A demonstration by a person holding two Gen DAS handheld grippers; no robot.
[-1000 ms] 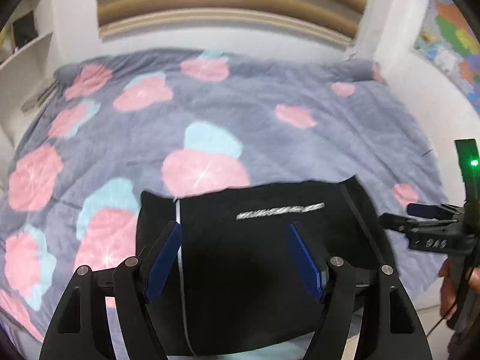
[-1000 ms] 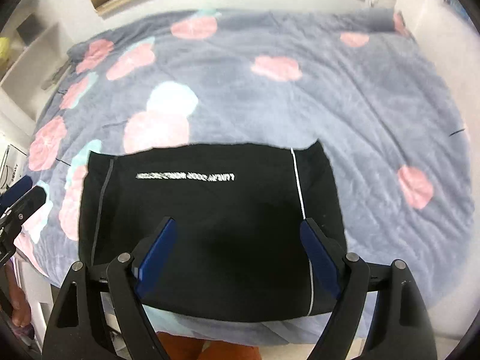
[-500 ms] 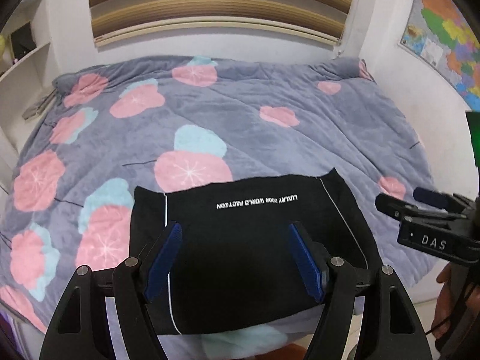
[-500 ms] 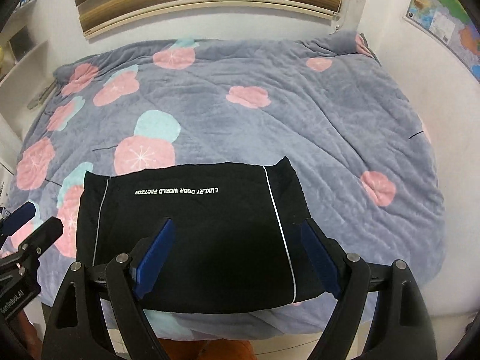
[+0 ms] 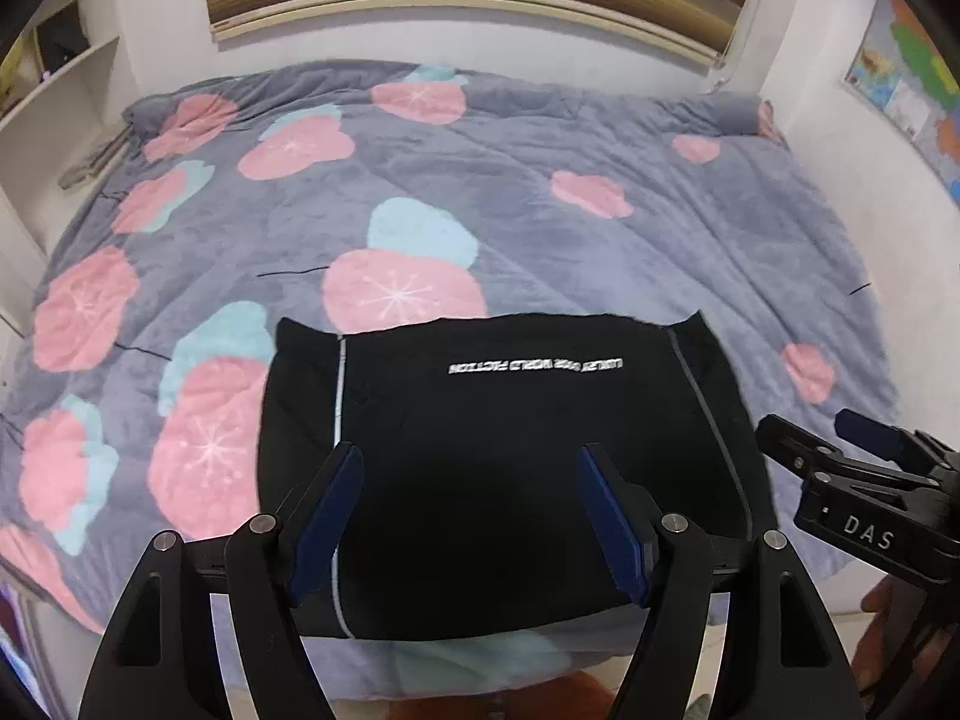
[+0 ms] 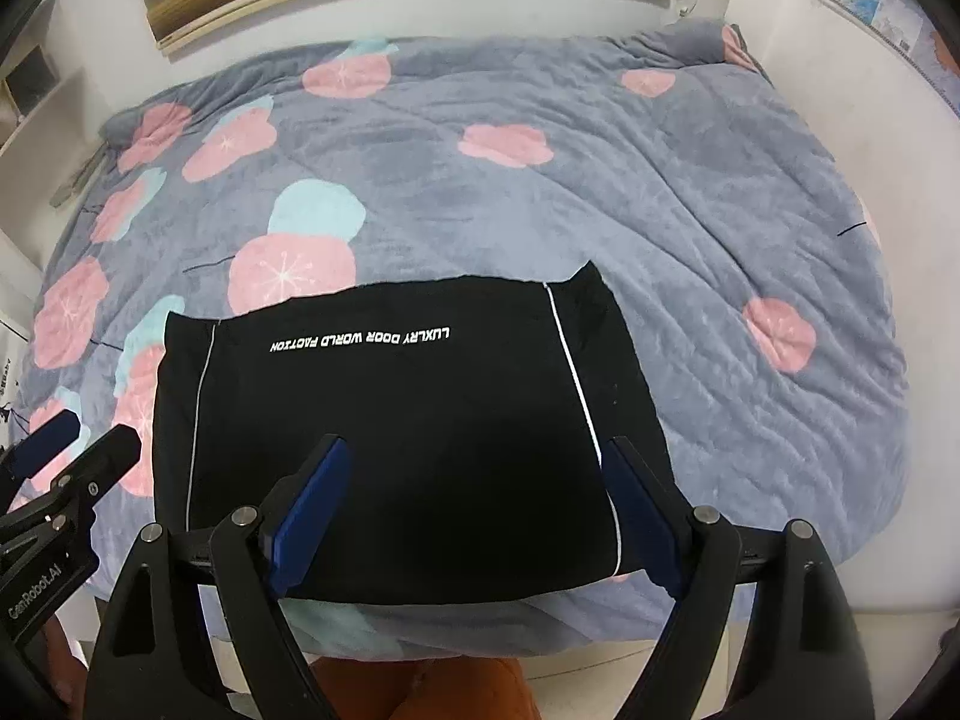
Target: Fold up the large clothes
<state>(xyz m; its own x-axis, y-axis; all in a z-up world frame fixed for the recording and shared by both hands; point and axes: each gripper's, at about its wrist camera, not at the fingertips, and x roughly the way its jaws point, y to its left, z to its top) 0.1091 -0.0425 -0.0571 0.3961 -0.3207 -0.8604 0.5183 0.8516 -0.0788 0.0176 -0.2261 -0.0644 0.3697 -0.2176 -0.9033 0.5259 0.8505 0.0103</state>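
1 folded black garment [image 6: 408, 420] on 1 floral blanket [image 6: 690, 192]; 2 tools, left tool [image 5: 471, 510] and right tool [image 6: 477, 504], spread, empty.

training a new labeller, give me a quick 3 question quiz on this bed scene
1. True or false: the left gripper grips the folded black garment with white lettering.
2. Where does the garment lie? A) on a shelf B) on the grey plush blanket with pink flowers C) on the floor
3. Fill in: the right gripper has its jaws ____.

Key
1. False; it is open, holding nothing.
2. B
3. open
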